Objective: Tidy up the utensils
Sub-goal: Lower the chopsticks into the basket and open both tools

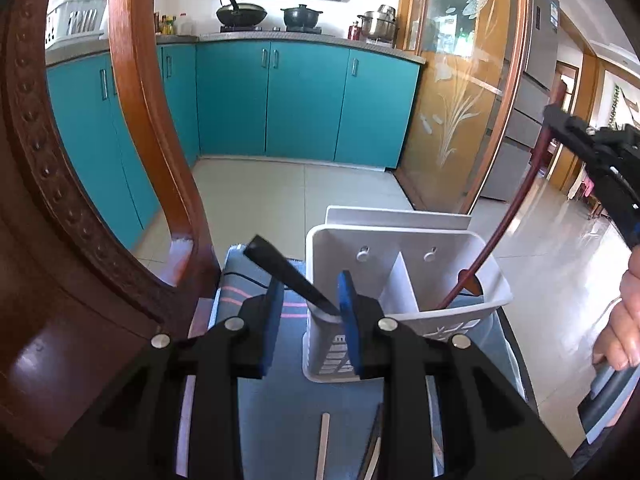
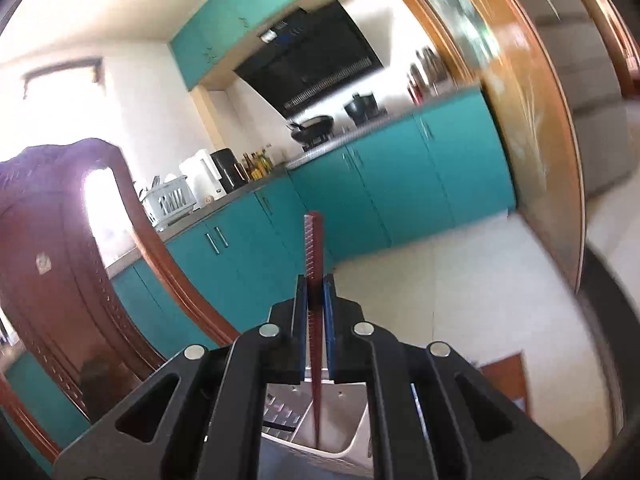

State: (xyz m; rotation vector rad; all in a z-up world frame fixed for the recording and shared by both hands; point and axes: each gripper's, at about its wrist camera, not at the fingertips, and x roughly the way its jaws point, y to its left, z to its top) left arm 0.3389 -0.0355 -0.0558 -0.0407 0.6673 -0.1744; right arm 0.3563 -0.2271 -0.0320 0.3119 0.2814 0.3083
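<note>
Above white plastic caddy (image 1: 404,280): right jaws clamp ridged red chopstick (image 2: 313,264); left jaws narrow.

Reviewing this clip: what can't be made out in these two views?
- Lower end of the black-handled utensil: left wrist view, hidden behind the left gripper finger and inside the white holder.
- Tip of the red chopstick: right wrist view, lost inside the holder, below the right gripper.
- Pale stick: cut off by the bottom edge.
- Kitchen counter items: motion-blurred in the right wrist view.

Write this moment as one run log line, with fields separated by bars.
left gripper: open around black-handled utensil in white caddy | right gripper: shut on red chopstick, tip in caddy's right compartment
</note>
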